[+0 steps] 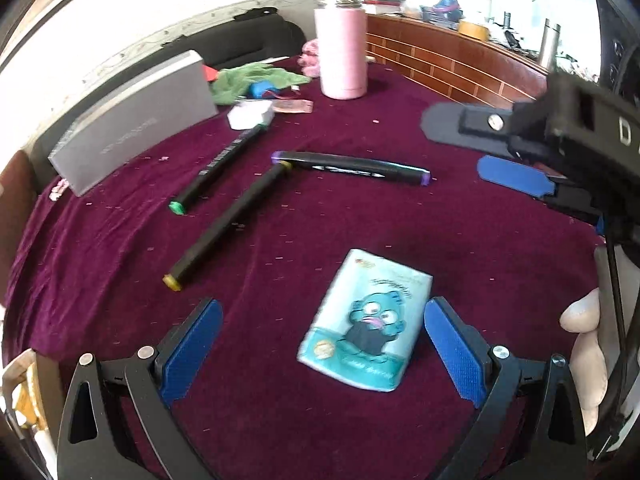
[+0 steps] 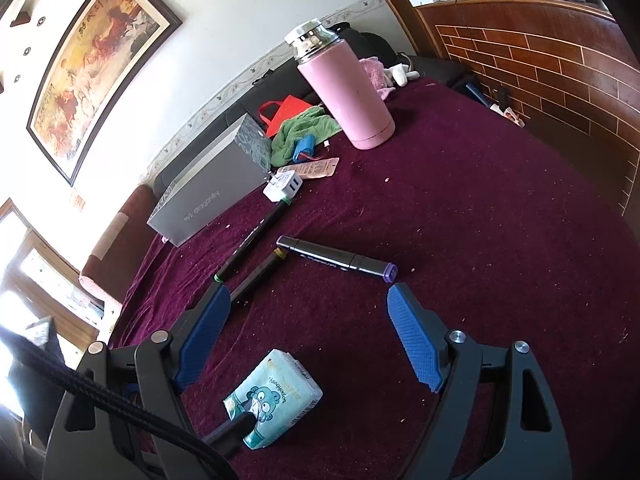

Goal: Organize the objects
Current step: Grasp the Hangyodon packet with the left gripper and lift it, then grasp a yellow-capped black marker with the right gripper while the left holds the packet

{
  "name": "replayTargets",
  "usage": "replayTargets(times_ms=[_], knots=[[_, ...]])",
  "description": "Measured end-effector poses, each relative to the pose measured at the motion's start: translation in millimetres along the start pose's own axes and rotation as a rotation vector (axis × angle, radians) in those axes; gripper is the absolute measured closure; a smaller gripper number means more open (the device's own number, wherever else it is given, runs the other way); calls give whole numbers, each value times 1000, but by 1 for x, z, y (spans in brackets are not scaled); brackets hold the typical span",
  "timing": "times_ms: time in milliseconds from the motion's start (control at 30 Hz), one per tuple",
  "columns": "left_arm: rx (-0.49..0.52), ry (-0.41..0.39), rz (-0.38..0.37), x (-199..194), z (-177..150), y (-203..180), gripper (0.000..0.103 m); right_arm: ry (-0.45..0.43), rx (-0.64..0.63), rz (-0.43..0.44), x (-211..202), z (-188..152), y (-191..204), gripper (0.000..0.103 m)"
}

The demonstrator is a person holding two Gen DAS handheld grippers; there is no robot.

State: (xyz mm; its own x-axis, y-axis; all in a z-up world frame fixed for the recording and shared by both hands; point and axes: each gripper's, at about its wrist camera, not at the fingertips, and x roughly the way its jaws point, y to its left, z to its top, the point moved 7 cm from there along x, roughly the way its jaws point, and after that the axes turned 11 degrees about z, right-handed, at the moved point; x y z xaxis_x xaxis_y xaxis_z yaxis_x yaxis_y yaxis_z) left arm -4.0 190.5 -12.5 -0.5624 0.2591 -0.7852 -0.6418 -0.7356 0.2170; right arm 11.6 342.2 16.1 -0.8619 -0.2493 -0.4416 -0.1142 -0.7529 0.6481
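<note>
1. Big grey box (image 2: 208,184) reads "red dragonfly" on its side; it sits at the far left edge of the maroon tablecloth (image 2: 480,220).
2. Pink thermos (image 2: 346,92), steel cap on, stands right of the box, behind a green cloth (image 2: 304,128).
3. Left gripper (image 1: 320,344), jaws spread wide, empty, straddles the tissue pack (image 1: 366,320).
4. Right gripper (image 2: 308,336) is released too.
5. Three markers (image 2: 336,258) lie between box and tissue pack; writing on the pack's too blurry to read.
</note>
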Motion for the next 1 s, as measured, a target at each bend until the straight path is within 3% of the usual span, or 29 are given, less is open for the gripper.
replayTargets(times_ms=[200, 267, 300, 333, 400, 667, 833, 1000], knots=[[23, 21, -9, 10, -2, -16, 6, 3, 5, 0, 1, 1, 0, 22], [58, 47, -1, 16, -6, -23, 18, 1, 7, -1, 1, 1, -1, 22], [69, 63, 2, 19, -8, -25, 41, -1, 10, -1, 1, 1, -1, 22], [50, 69, -53, 17, -9, -27, 59, -2, 12, -1, 0, 1, -2, 22], [26, 94, -52, 16, -10, -25, 64, -1, 18, -4, 0, 2, -4, 22], [-169, 36, -56, -29, -28, 33, 66, 14, 25, -34, 6, 0, -13, 22], [-312, -8, -5, -75, -71, 91, 65, 55, 37, -55, 16, -8, -20, 22], [-372, -38, 0, -98, -100, 119, 65, 76, 22, -109, 18, -13, -19, 22]])
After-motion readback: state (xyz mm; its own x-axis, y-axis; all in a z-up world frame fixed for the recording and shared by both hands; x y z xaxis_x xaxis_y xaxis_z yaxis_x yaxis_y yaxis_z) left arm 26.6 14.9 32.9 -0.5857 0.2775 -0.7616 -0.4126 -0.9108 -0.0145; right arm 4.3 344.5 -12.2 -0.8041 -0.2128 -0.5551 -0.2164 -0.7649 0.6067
